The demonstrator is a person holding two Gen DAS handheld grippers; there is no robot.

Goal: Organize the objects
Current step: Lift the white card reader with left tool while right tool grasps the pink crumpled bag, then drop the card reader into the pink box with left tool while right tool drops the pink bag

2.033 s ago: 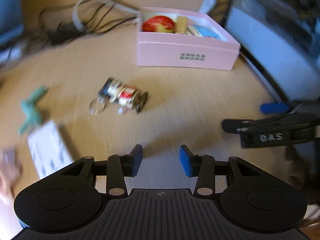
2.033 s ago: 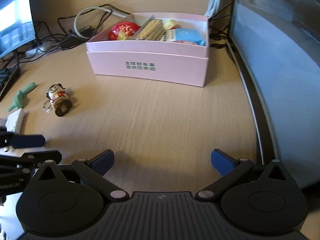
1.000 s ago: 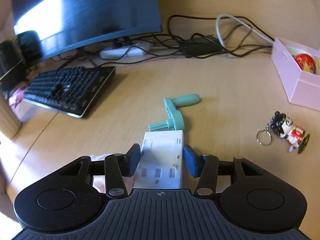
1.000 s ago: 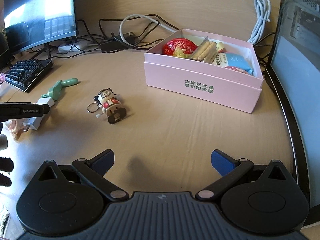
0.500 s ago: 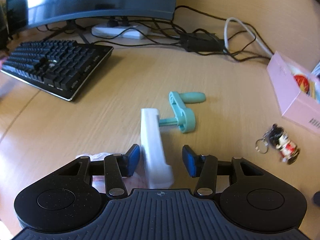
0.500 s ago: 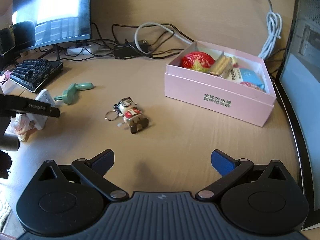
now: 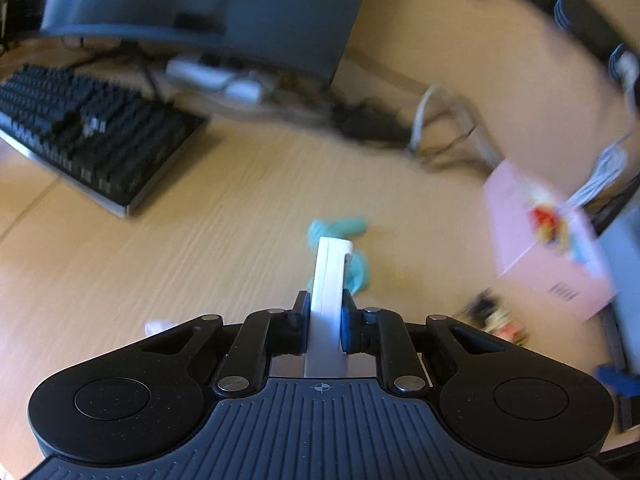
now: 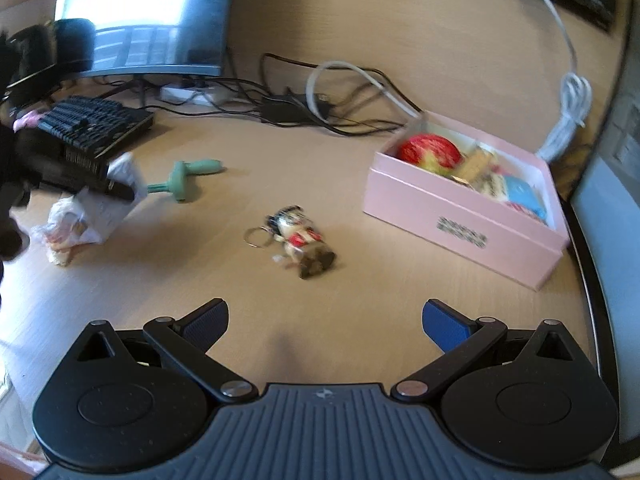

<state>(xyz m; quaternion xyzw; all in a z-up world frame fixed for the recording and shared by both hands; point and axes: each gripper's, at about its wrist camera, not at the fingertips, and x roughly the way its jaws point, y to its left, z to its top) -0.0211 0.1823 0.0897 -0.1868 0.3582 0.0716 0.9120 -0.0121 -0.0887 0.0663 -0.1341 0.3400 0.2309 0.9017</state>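
My left gripper [image 7: 325, 322] is shut on a flat white plastic piece [image 7: 330, 276], held on edge above the desk. It also shows in the right wrist view [image 8: 120, 188], raised at the far left. A teal crank-shaped toy [image 8: 186, 178] lies on the desk just beyond it. A small doll keychain [image 8: 298, 236] lies mid-desk. An open pink box [image 8: 460, 216] with an apple and snack packets stands at the right. My right gripper [image 8: 324, 320] is open and empty, above the desk in front of the keychain.
A black keyboard [image 8: 86, 126] and a monitor [image 8: 148, 20] stand at the back left, with a tangle of cables [image 8: 312, 104] behind. A crumpled plastic wrapper [image 8: 66, 226] lies at the left. A dark screen edge [image 8: 612, 240] borders the right side.
My left gripper has closed on the white piece and lifted it off the desk, swinging right. My right gripper has pulled back and stays open.
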